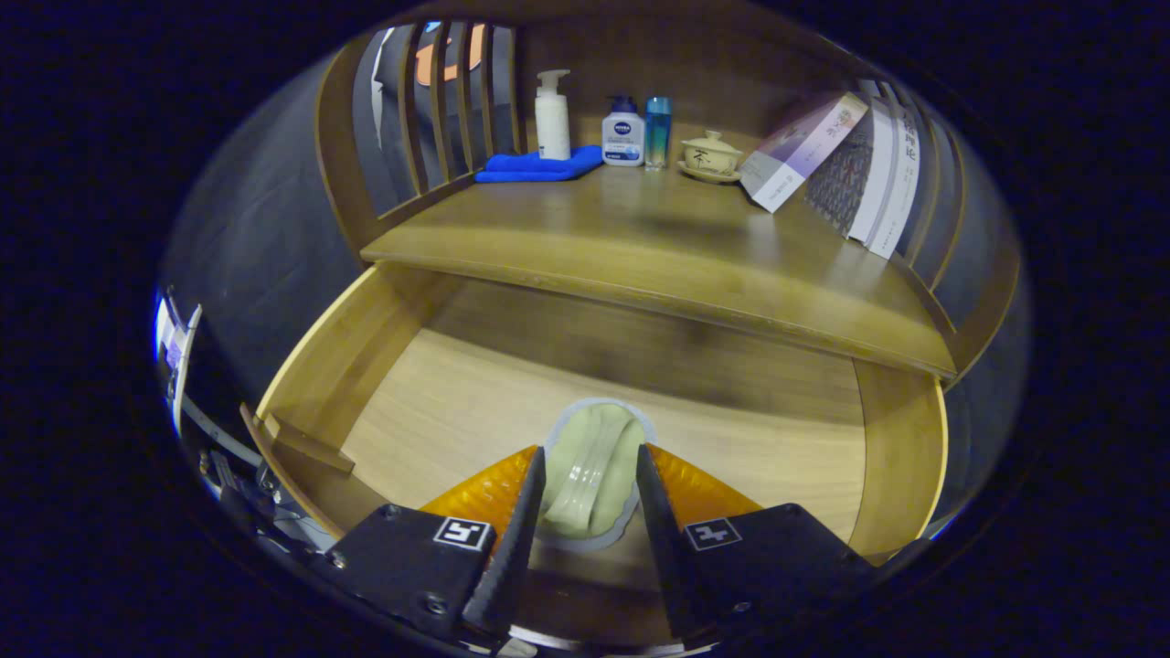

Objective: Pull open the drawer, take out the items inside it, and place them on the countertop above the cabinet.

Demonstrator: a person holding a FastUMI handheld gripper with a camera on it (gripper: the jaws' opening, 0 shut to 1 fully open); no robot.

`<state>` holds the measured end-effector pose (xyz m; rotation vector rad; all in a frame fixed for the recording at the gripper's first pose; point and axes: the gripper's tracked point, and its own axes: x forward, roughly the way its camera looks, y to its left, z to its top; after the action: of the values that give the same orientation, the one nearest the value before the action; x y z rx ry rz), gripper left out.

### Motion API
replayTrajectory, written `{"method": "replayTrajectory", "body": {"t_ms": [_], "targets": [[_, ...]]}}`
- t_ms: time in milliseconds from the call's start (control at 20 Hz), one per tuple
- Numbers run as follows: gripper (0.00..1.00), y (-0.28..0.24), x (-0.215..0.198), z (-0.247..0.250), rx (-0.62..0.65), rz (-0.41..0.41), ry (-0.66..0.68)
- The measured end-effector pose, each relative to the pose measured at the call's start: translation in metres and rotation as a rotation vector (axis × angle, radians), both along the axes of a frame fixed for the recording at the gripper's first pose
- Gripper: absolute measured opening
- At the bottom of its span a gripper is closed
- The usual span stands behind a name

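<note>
The wooden drawer (334, 366) stands pulled out under the countertop (640, 242). On the drawer floor lies a pale green ridged item in a white-rimmed oval packet (592, 475). My gripper (590, 452) reaches down into the drawer with the packet between its fingers. Both fingers press against the packet's sides, and its far end pokes out beyond the fingertips. The packet's near end and side edges are hidden by the fingers.
At the back of the countertop stand a white pump bottle (552, 114) on a folded blue cloth (539, 166), a blue-capped bottle (623, 132), a teal tumbler (657, 131) and a lidded tea bowl (710, 153). Books (804, 151) lean at the right. Slatted side rails flank the countertop.
</note>
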<state>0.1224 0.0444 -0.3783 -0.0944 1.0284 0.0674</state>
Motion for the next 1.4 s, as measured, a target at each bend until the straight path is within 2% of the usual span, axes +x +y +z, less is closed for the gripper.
{"method": "replayTrajectory", "body": {"t_ms": [150,450,600,650,700,800,1400], "targets": [[0.61,-0.004,0.005,-0.007,-0.001,-0.031,0.034],[0.44,0.005,-0.001,-0.028,0.046,-0.046,0.126],[0.37,0.000,0.002,-0.028,0.031,-0.075,0.118],[0.34,0.000,0.002,-0.028,0.038,-0.091,0.116],[0.26,-0.002,0.003,-0.026,0.040,-0.090,0.113],[0.21,-0.006,0.000,-0.024,0.034,-0.088,0.106],[0.20,-0.014,-0.001,0.070,0.026,-0.070,-0.039]]}}
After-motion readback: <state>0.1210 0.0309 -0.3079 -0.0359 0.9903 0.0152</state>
